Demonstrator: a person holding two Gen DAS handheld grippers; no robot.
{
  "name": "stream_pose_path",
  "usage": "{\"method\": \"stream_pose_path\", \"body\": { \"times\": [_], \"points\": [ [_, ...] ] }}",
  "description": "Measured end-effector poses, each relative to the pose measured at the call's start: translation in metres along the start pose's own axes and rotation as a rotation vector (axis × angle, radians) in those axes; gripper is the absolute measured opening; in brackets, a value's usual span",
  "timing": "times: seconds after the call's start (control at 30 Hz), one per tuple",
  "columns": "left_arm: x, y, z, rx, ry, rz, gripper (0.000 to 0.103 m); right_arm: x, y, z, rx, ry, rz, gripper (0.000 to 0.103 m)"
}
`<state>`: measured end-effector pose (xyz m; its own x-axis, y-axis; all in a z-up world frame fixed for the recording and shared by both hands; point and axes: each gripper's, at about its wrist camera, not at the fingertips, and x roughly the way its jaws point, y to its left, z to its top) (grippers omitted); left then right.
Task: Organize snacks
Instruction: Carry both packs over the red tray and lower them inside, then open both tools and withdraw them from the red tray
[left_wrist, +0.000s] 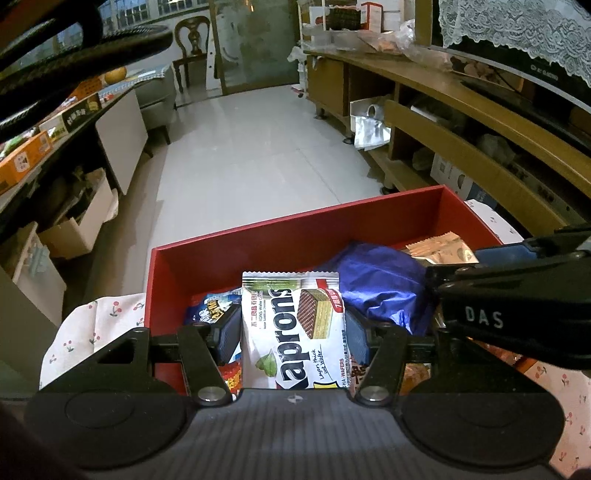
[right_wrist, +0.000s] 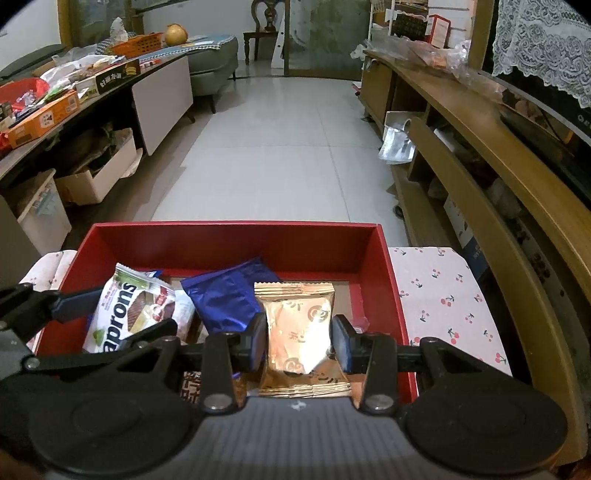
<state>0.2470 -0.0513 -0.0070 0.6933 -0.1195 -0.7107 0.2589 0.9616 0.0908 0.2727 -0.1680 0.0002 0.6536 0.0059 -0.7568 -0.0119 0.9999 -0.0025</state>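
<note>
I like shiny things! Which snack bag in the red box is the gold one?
The gold packet, held between the right tool fingers. The blue bag lies beside it; the white wafer pack is in the left tool.

Your left gripper's body hides the bottom of the wafer packet (left_wrist: 291, 332). Near the red box's (left_wrist: 258, 236) near edge, packets under your right gripper (right_wrist: 299, 341) show only scraps of print, too little to read.
</note>
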Motion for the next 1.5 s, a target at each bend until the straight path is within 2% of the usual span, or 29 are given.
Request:
{"method": "stream_pose_path", "body": {
  "times": [0.93, 1.17, 1.5],
  "points": [
    [0.009, 0.01, -0.001, -0.042, 0.023, 0.023, 0.067, 0.012, 0.005, -0.003, -0.017, 0.009, -0.008, 0.056],
    [0.009, 0.013, 0.0, -0.05, 0.026, 0.028, 0.067, 0.008, 0.005, -0.001, -0.009, 0.004, 0.038, 0.059],
    [-0.003, 0.017, 0.001, -0.063, 0.017, 0.03, 0.081, -0.008, -0.001, -0.001, 0.004, 0.001, 0.065, 0.064]
  ]
}}
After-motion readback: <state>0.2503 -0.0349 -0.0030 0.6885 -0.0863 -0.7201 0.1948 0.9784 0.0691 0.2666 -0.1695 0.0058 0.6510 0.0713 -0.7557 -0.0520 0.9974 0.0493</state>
